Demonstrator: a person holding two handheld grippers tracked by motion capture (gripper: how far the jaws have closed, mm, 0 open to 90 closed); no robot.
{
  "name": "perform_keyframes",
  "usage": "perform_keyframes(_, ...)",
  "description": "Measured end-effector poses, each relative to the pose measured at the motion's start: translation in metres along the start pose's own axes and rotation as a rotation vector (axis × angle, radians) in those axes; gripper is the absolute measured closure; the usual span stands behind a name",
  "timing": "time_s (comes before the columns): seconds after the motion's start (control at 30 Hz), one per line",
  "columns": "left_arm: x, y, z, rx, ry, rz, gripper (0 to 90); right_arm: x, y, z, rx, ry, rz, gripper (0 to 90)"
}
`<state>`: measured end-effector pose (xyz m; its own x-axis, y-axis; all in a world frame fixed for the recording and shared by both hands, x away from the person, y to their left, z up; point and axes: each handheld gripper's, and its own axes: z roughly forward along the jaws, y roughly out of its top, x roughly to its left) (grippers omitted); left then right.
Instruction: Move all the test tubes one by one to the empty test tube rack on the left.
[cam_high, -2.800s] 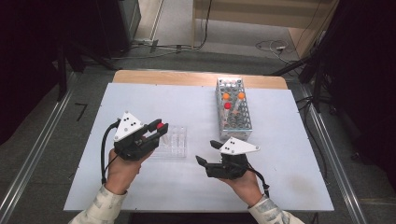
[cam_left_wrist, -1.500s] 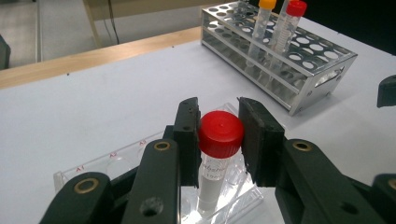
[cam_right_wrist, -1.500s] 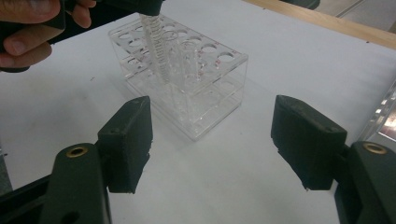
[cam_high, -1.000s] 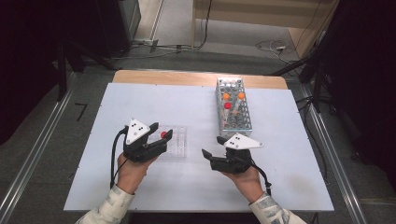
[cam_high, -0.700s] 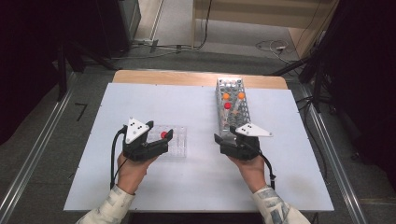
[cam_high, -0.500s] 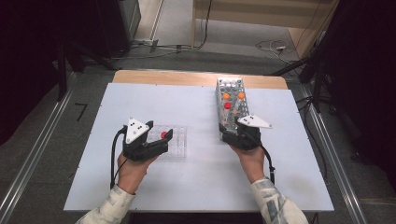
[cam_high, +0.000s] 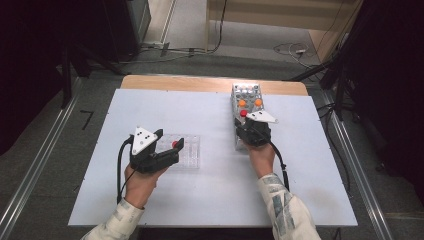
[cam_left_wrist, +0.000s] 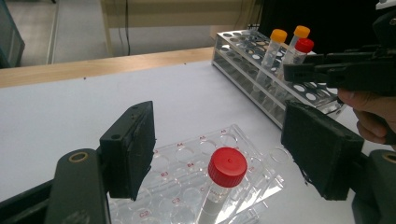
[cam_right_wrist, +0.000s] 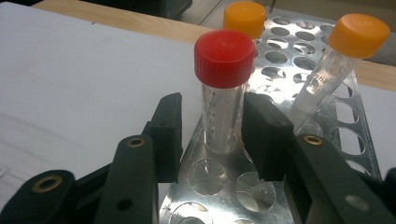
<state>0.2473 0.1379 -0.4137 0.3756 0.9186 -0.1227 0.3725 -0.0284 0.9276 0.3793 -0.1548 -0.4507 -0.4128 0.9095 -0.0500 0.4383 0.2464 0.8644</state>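
A red-capped tube stands in the clear plastic rack on the left of the white table. My left gripper is open wide around that tube, both pads well clear of it; from above, the left gripper sits at the clear rack. Further right, a second red-capped tube stands in the metal rack. My right gripper straddles this tube, open, with a gap at the left jaw and the right jaw close against it. The right gripper is at the metal rack.
Two orange-capped tubes stand in the metal rack behind the red one, the right one leaning. Many rack holes are vacant. The white table ends in a wooden strip at the back.
My left gripper carried its red tube to the clear rack and stands open around it. My right gripper moved forward from the table's front to the metal rack and now straddles the red tube.
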Motion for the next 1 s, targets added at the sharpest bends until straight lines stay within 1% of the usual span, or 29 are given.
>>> perform_keyframes(0.07, -0.001, 0.0, 0.0, 0.0, -0.002, 0.003, 26.4, -0.001, -0.001, 0.002, -0.001, 0.001, 0.001, 59.6)
perform_keyframes(0.13, -0.002, 0.0, 0.0, 0.001, -0.001, 0.007, 26.4, -0.002, -0.001, 0.003, -0.013, -0.006, -0.004, 63.5)
perform_keyframes(0.17, -0.002, 0.0, 0.0, 0.001, 0.0, 0.008, 26.4, -0.002, 0.0, 0.002, -0.02, -0.004, 0.005, 65.2)
perform_keyframes(0.2, -0.002, 0.0, 0.0, 0.005, 0.001, 0.01, 26.4, -0.003, 0.0, 0.002, -0.023, -0.002, 0.0, 66.7)
perform_keyframes(0.3, -0.002, 0.0, 0.0, 0.005, 0.001, 0.008, 26.4, -0.002, -0.001, 0.004, -0.012, -0.011, -0.005, 67.5)
perform_keyframes(0.33, -0.003, 0.0, 0.0, 0.002, 0.0, 0.006, 26.4, -0.003, -0.002, 0.005, -0.011, -0.013, -0.004, 69.2)
perform_keyframes(0.37, -0.003, 0.0, -0.001, 0.003, 0.0, 0.009, 26.4, -0.003, -0.002, 0.005, -0.013, -0.017, -0.004, 70.8)
perform_keyframes(0.53, -0.004, 0.0, -0.001, 0.002, 0.002, 0.013, 26.4, -0.004, -0.001, 0.004, -0.031, -0.015, -0.003, 71.2)
perform_keyframes(0.63, -0.002, 0.0, -0.002, -0.004, 0.004, 0.008, 26.3, -0.006, 0.002, -0.001, -0.051, -0.009, 0.02, 71.2)
perform_keyframes(0.73, -0.002, 0.001, -0.002, -0.005, 0.005, 0.009, 25.9, -0.008, 0.007, -0.005, -0.056, 0.0, 0.026, 71.3)
perform_keyframes(0.83, -0.002, 0.001, -0.002, -0.004, 0.006, 0.014, 22.6, -0.008, 0.013, -0.013, -0.076, 0.002, 0.028, 71.3)
perform_keyframes(1.0, -0.002, 0.001, -0.003, -0.003, 0.004, 0.016, 21.3, -0.008, 0.026, -0.032, -0.12, 0.024, 0.016, 71.3)
